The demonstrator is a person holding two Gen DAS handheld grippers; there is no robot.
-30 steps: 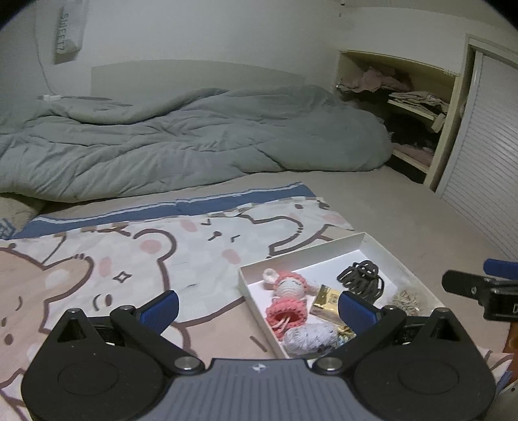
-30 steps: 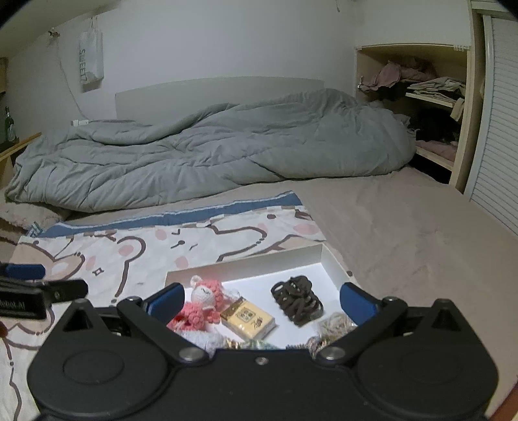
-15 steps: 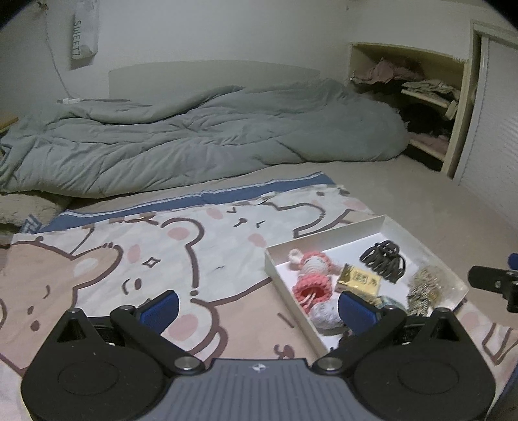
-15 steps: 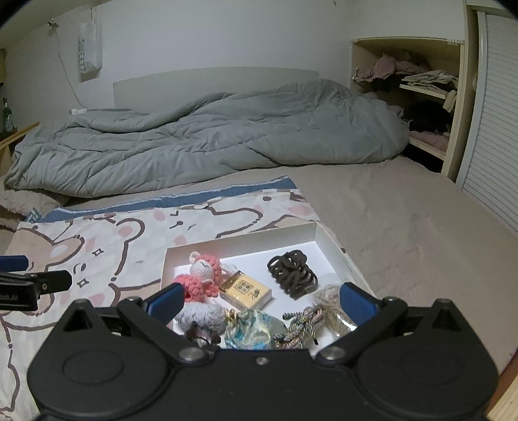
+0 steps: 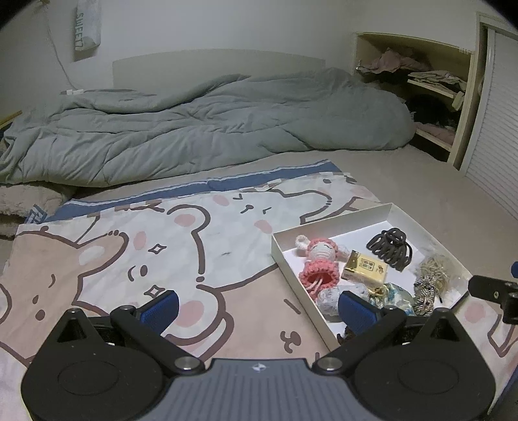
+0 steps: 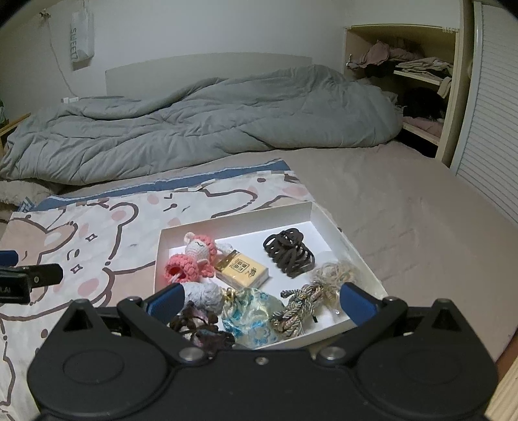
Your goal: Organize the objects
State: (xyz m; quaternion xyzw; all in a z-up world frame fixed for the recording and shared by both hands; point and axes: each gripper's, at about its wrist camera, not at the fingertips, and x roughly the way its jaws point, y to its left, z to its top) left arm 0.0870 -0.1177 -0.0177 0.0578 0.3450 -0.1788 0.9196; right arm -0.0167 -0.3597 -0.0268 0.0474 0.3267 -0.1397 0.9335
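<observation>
A white shallow box (image 6: 319, 216) (image 5: 401, 212) lies on a bear-print blanket (image 5: 136, 246) (image 6: 81, 233) on the bed. It holds a pink crochet doll (image 6: 194, 256) (image 5: 319, 259), a yellow packet (image 6: 242, 270) (image 5: 364, 268), dark hair ties (image 6: 288, 251) (image 5: 390, 247), a grey yarn piece (image 6: 204, 293), a blue-patterned pouch (image 6: 252, 314), braided cords (image 6: 301, 307) (image 5: 427, 288) and a dark scrunchie (image 6: 200, 327). My right gripper (image 6: 260, 299) is open and empty over the box's near edge. My left gripper (image 5: 257, 307) is open and empty over the blanket, left of the box.
A rumpled grey duvet (image 5: 194, 129) (image 6: 200, 123) covers the back of the bed. A shelf with folded clothes (image 5: 430, 84) (image 6: 417, 74) and a slatted door (image 6: 492, 123) stand at right. A bag (image 5: 87, 29) hangs on the wall.
Both grippers have drawn back and risen, so the box sits farther ahead and more of its contents show in the right wrist view. Both stay open and empty.
</observation>
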